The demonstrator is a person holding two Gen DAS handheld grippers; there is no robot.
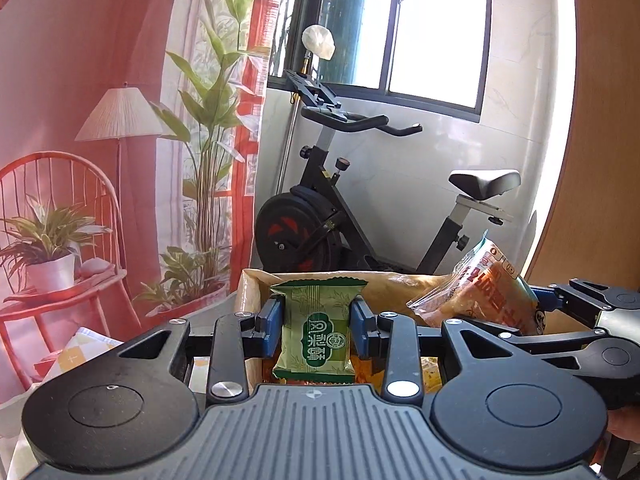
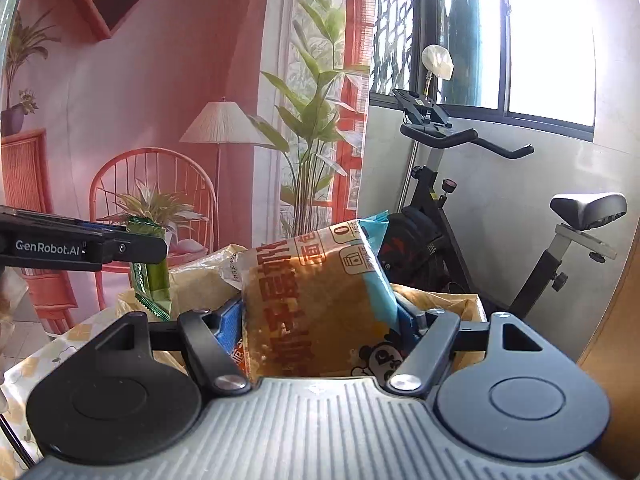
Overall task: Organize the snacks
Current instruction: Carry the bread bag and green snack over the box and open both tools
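In the left wrist view, the left gripper (image 1: 317, 330) was clamped on a green snack packet (image 1: 316, 330), held in the air above the near edge of the box (image 1: 256, 280). The packet stood upright, long axis vertical. It was gripped only at its sides, so it might slip out.

In the right wrist view, the right gripper (image 2: 320, 320) was grasping a bigger cake packet (image 2: 312, 304) over the same box, tilted, top end up and leaning left. The soft wrapper could crush or twist loose.
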